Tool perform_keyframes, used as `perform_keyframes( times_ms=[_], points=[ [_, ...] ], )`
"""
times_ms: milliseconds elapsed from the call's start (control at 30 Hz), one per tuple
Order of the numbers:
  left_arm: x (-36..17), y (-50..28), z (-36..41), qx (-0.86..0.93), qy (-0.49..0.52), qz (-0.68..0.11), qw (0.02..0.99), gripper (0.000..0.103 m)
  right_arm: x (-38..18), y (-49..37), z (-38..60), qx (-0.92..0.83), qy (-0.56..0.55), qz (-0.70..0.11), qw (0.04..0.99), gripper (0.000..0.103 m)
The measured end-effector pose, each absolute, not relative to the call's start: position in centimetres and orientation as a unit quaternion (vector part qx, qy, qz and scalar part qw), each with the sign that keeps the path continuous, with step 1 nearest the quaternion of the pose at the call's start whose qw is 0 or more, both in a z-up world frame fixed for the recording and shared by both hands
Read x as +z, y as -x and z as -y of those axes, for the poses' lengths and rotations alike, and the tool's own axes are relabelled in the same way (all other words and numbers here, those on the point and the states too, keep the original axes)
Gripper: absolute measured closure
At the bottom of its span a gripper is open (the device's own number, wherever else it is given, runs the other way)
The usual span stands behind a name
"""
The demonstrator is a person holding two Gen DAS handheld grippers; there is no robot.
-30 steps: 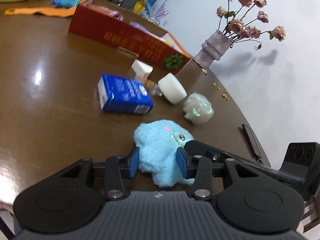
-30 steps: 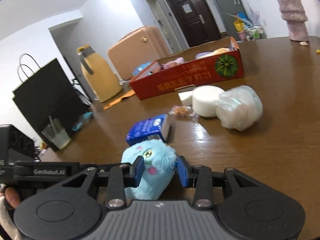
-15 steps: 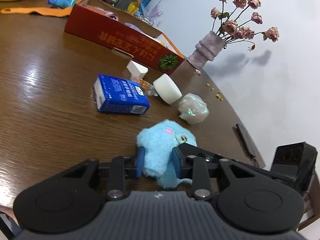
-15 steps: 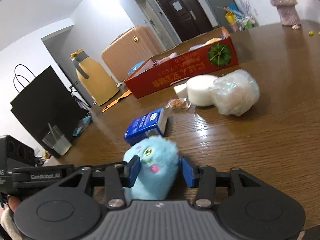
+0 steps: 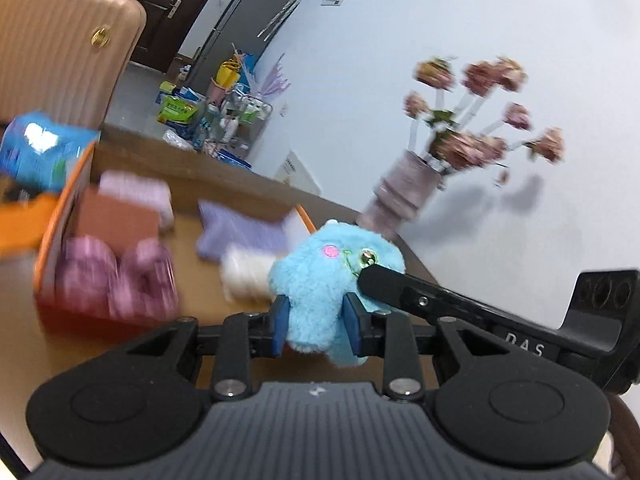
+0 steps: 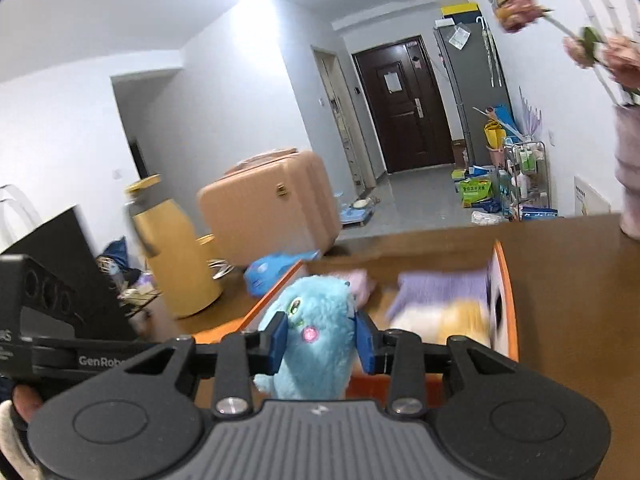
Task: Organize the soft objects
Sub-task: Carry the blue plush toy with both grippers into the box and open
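Left gripper (image 5: 316,326) clamped on blue plush (image 5: 334,280); right gripper (image 6: 320,338) clamped on same plush from opposite side, having just tightened. Plush aloft, upright. Box (image 5: 64,216) ahead and below, soft items inside; both equally near.

Each wrist camera looked forward along its own claw from close behind, both sharing the fluffy blue plush toy (image 5: 328,276) (image 6: 316,328) and open orange cardboard box (image 5: 52,240) (image 6: 506,300).
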State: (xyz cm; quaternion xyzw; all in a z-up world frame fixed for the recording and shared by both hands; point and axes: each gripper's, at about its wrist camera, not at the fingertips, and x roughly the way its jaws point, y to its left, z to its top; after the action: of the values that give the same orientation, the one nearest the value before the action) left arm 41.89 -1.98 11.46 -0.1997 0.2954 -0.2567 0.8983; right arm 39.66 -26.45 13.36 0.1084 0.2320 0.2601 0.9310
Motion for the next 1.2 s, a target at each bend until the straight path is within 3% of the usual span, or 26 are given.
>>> perform_keyframes(
  times_ms=[133, 267, 433, 533, 667, 833, 933, 1033, 1200],
  points=[
    [9.8, -51.4, 0.9, -0.237, 0.193, -0.341, 0.889, 0.075, 13.5, -49.7, 24.0, 0.250, -0.092, -0.279, 0.923, 0.068],
    [6.6, -57.7, -0.2, -0.197, 0.180, -0.392, 0.881, 0.082, 10.4, -59.2, 21.0, 0.233, -0.077, -0.351, 0.904, 0.069],
    [5.2, -58.2, -0.1, -0.185, 0.138, -0.374, 0.898, 0.081, 4.9, -65.6, 18.4, 0.212, -0.057, -0.422, 0.879, 0.069],
    [5.3, -57.6, -0.8, -0.188, 0.140, -0.361, 0.903, 0.081, 3.4, -67.4, 20.2, 0.248, -0.148, -0.456, 0.842, 0.069],
    [5.8, -57.1, -0.5, -0.184, 0.117, -0.348, 0.912, 0.080, 2.1, -68.0, 21.6, 0.260, -0.203, -0.469, 0.819, 0.068],
    [7.6, -55.8, -0.7, -0.166, 0.106, -0.349, 0.916, 0.078, 4.4, -65.6, 19.5, 0.247, -0.099, -0.443, 0.856, 0.058],
    [10.2, -53.7, -1.6, -0.156, 0.097, -0.331, 0.926, 0.069, 7.2, -63.3, 20.5, 0.236, -0.073, -0.418, 0.874, 0.056],
    [12.5, -50.8, -2.5, -0.126, 0.074, -0.319, 0.937, 0.067, 10.6, -60.5, 22.7, 0.221, -0.068, -0.397, 0.888, 0.055],
    [14.8, -43.6, -3.4, -0.089, 0.029, -0.283, 0.955, 0.051, 15.9, -52.8, 27.3, 0.183, -0.021, -0.332, 0.925, 0.044]
  ],
)
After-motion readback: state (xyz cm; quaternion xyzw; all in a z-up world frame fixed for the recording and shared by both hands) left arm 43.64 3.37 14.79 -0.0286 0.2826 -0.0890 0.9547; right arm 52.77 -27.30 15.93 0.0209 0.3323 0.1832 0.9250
